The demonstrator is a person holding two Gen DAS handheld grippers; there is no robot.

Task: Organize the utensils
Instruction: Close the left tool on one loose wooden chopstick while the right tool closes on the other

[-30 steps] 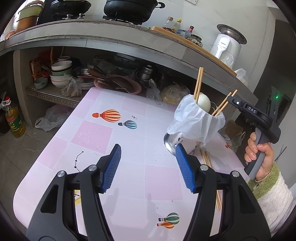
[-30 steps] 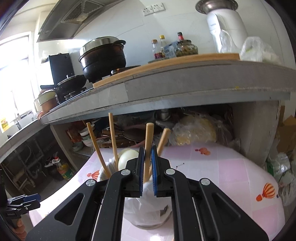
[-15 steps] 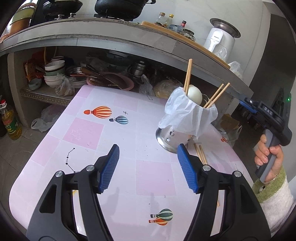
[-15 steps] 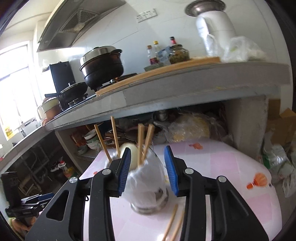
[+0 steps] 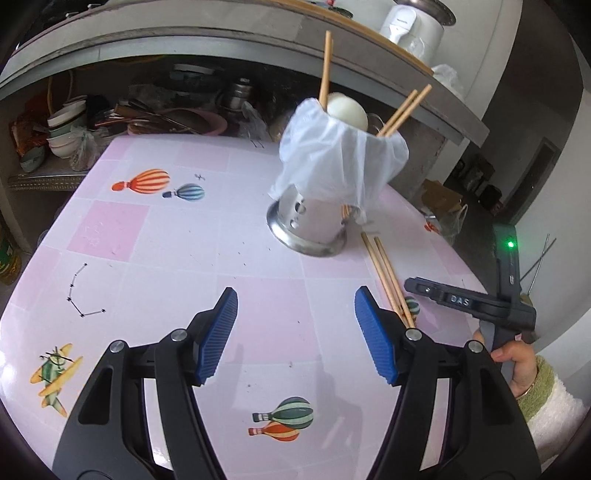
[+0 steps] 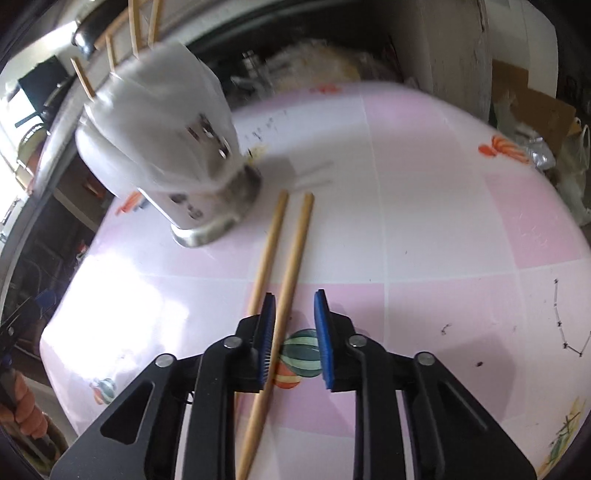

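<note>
A steel utensil holder (image 5: 314,221) lined with a white plastic bag (image 5: 340,162) stands on the pink table (image 5: 147,258). It holds several wooden chopsticks (image 5: 402,109) and a white spoon (image 5: 347,110). Two more chopsticks (image 6: 291,266) lie flat on the table beside the holder (image 6: 207,206); they also show in the left wrist view (image 5: 386,273). My right gripper (image 6: 294,328) is open just above these chopsticks, one of them between its jaws. My left gripper (image 5: 295,332) is open and empty above the table's middle.
Behind the table a concrete counter (image 5: 221,33) carries a white appliance (image 5: 413,26). The shelf under it holds bowls (image 5: 62,129) and pans. A cardboard box (image 6: 532,99) and bags sit on the floor past the table's far right edge.
My right gripper let go of the chopsticks it put in the holder, opened, and dropped down over the two chopsticks lying on the table. My left gripper drew back slightly and stayed open.
</note>
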